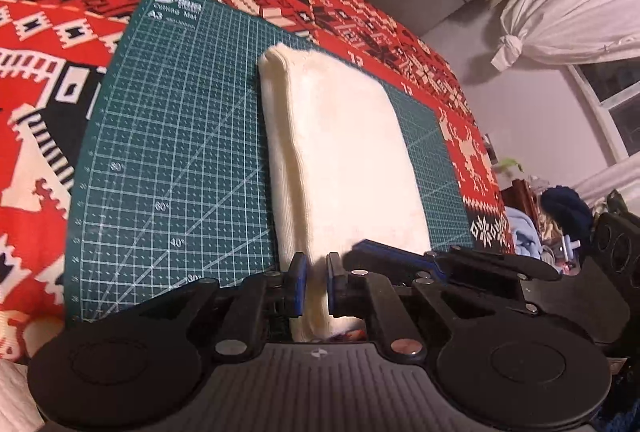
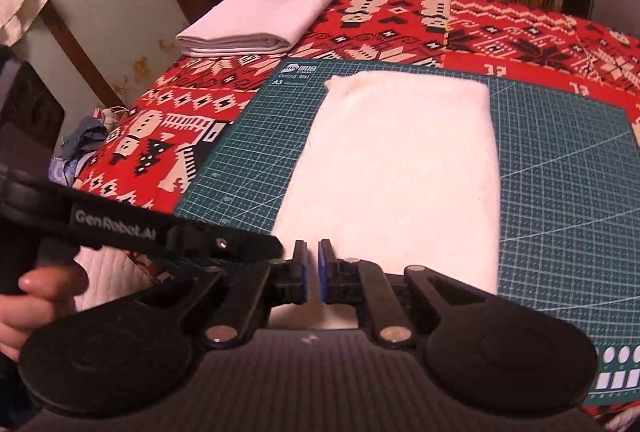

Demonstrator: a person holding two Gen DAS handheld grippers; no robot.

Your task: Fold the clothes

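Cream knitted garment (image 1: 344, 152), folded to a long rectangle, lying flat on green cutting mat (image 1: 176, 160); mat resting on red patterned cloth (image 1: 48, 44) covering the surface. Garment's near edge raised off the mat at both grippers.

Left gripper (image 1: 317, 286): jaws narrowly parted, near edge of the garment pinched between the blue pads. Hold confirmed in the left wrist view.

Right gripper (image 2: 313, 276): jaws nearly closed, thin gap only, positioned at the garment's near edge (image 2: 400, 176). Cloth between the pads not clearly visible; grip cannot be confirmed. Seen in the left wrist view just right of the left gripper, lying against the same edge.

Folded white pile (image 2: 260, 18) at far left corner of the surface, well apart from the mat. Hand (image 2: 36, 296) visible at lower left in the right wrist view.
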